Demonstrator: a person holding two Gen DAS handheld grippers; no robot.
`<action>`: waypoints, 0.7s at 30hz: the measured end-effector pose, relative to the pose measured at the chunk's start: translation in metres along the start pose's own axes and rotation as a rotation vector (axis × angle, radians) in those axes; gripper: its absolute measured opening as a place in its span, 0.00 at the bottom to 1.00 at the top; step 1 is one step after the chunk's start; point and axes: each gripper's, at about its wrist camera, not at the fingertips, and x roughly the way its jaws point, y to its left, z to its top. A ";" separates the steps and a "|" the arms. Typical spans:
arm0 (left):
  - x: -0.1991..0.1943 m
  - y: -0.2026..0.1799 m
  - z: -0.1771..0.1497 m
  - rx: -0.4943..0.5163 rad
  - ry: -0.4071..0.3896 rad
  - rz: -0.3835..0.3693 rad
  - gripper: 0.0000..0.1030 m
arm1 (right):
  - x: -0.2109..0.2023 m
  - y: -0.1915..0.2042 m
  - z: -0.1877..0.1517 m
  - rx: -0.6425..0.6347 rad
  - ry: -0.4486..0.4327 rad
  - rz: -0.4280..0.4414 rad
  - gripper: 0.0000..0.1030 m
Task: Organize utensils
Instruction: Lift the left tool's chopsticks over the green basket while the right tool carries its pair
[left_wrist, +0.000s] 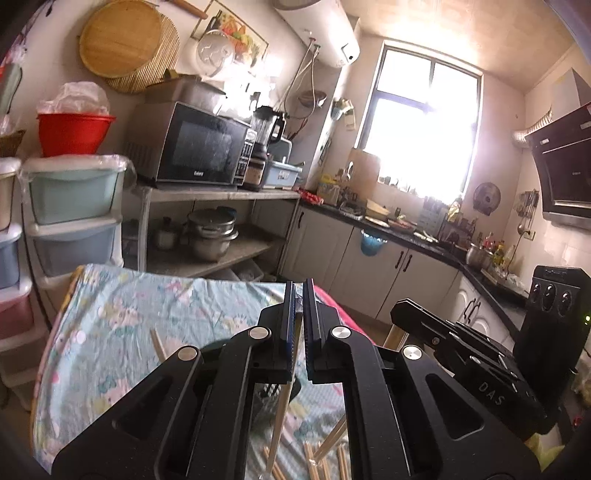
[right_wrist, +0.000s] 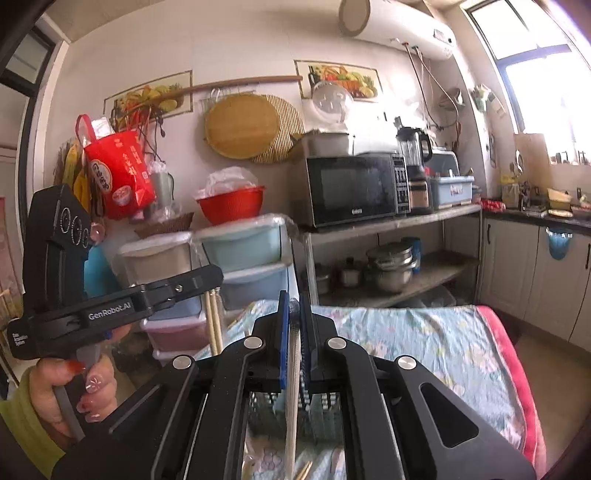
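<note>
A: We see the left gripper (left_wrist: 300, 295) with its fingers clamped on a chopstick (left_wrist: 282, 406) that hangs down below the pads; under the fingers lie loose chopsticks (left_wrist: 325, 458) on the floral cloth (left_wrist: 147, 306); a black slotted holder (left_wrist: 271, 393) shows between the finger arms.

B: We see the right gripper (right_wrist: 293, 306) pinched on a pale chopstick (right_wrist: 291, 391) as well; below its fingers stands the same dark holder (right_wrist: 325, 410).

A: Room to move: ahead of the left fingers the cloth's far edge drops off; beyond it stand the shelf rack (left_wrist: 221, 195) and microwave (left_wrist: 203, 147).

B: Left of our right fingers the other gripper, gripped by a hand (right_wrist: 74, 391), carries its chopsticks (right_wrist: 214, 317), near but apart; stacked plastic drawers (right_wrist: 243, 258) stand behind it; to the right the cloth lies bare up to its pink edge (right_wrist: 517, 369).
</note>
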 end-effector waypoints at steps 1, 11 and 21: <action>0.001 0.000 0.003 -0.001 -0.006 -0.002 0.02 | 0.000 0.001 0.003 -0.006 -0.006 -0.002 0.06; 0.010 0.010 0.033 -0.020 -0.091 0.027 0.02 | 0.014 -0.004 0.043 -0.021 -0.087 -0.010 0.06; 0.021 0.021 0.040 -0.037 -0.178 0.042 0.02 | 0.032 -0.013 0.067 -0.038 -0.167 -0.044 0.06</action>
